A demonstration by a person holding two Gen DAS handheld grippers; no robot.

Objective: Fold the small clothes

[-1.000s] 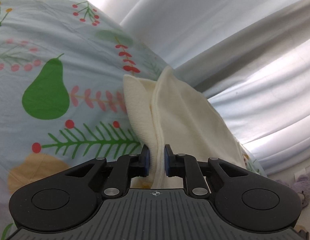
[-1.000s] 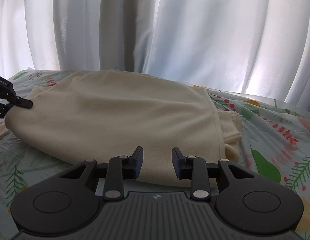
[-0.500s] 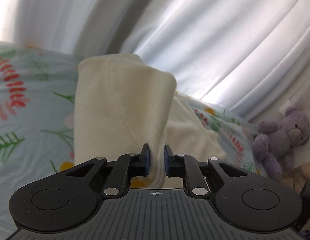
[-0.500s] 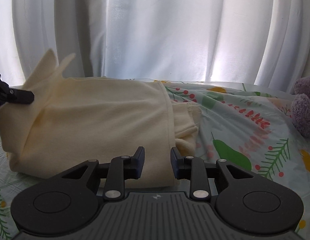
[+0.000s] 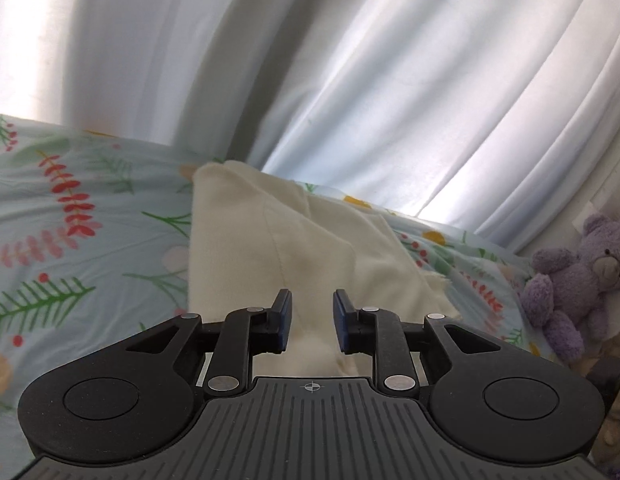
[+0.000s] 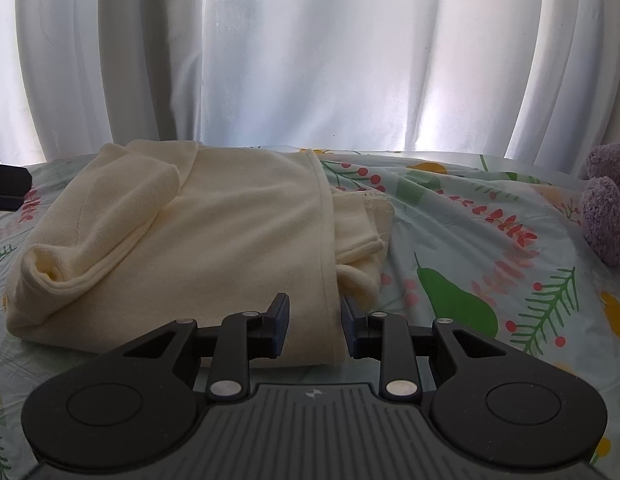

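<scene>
A cream garment (image 6: 230,240) lies folded on the patterned bedsheet (image 6: 490,248). Its left sleeve (image 6: 110,224) is laid back across the body. My left gripper (image 5: 310,316) is open just above the garment's near edge (image 5: 270,240), with cloth below the gap but not pinched. Its tip shows at the far left of the right wrist view (image 6: 6,186). My right gripper (image 6: 314,320) is open at the garment's front edge, holding nothing.
White curtains (image 6: 310,60) hang behind the bed. A purple teddy bear (image 5: 578,280) sits at the right edge of the bed; it also shows in the right wrist view (image 6: 608,208).
My left gripper carried the sleeve up and over onto the garment, then opened and let it go. The right gripper stayed open near the front edge.
</scene>
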